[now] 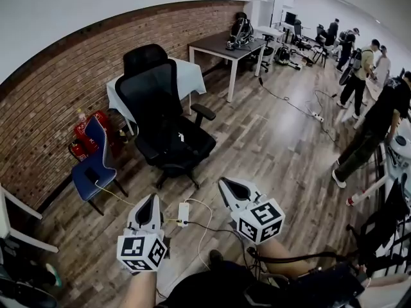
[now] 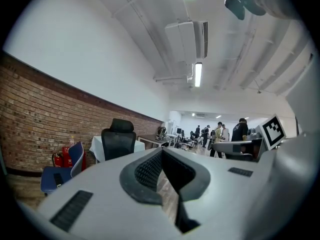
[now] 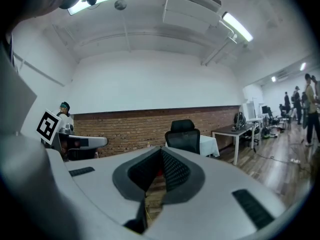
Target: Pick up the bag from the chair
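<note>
Bag [image 1: 174, 140]: apparently the dark shape on the seat of the black office chair [image 1: 154, 88], hard to tell from the upholstery. Left gripper [image 1: 151, 199], right gripper [image 1: 225, 185]: both held low near the person, well apart from the chair and pointed toward it, likely readied for approach. Jaws of each are closed tip to tip and hold nothing.
</note>
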Tool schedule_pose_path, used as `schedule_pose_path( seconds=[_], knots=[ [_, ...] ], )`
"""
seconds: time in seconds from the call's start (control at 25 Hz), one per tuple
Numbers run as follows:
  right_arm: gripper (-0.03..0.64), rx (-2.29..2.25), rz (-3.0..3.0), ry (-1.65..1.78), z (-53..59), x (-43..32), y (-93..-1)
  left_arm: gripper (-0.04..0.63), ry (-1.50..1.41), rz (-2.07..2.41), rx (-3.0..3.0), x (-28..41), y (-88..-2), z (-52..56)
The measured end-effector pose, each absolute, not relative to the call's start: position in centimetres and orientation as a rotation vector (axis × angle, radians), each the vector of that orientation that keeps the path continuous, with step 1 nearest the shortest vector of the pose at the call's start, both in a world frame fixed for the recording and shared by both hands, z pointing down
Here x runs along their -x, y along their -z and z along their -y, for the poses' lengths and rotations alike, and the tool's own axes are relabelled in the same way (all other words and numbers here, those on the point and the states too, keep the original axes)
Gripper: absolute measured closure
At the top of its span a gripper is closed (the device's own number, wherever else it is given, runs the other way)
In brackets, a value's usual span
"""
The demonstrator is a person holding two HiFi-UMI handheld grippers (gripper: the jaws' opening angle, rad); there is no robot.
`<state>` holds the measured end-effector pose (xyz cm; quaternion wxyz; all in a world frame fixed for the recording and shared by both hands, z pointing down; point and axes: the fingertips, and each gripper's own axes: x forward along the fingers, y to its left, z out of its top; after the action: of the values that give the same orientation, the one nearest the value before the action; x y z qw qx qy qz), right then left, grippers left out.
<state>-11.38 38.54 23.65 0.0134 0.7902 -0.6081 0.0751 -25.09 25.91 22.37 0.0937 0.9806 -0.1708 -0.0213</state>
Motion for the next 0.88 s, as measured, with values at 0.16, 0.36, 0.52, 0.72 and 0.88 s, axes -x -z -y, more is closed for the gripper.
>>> schedule_pose_path(
  seconds=[0.16, 0.36, 0.52, 0.72, 0.88],
  knots=[
    [0.601, -2.442, 1.923, -0.238, -37.4, 7.9, -23.7, 0.586, 0.034, 0.537, -2.907, 21.6, -22.6, -24.8],
    [0.601, -2.443, 1.937, -0.251, -37.2, 3.3, -24.5, 0.586, 0.003, 0.551, -2.918, 17.0, -23.0, -24.6],
    [0.601, -2.424, 1.949, -0.25, -36.9, 0.0, -25.0, 0.586, -0.024, 0.549, -2.923, 13.6, -23.5, -24.5],
    [0.601, -2.388, 1.981, -0.236, -35.9, -2.7, -25.5, 0.586, -0.053, 0.572, -2.928, 11.1, -23.6, -24.0],
    [0.601, -2.36, 1.998, -0.237, -34.0, -3.8, -25.8, 0.586, -0.074, 0.584, -2.933, 10.0, -23.6, -22.4]
  ],
)
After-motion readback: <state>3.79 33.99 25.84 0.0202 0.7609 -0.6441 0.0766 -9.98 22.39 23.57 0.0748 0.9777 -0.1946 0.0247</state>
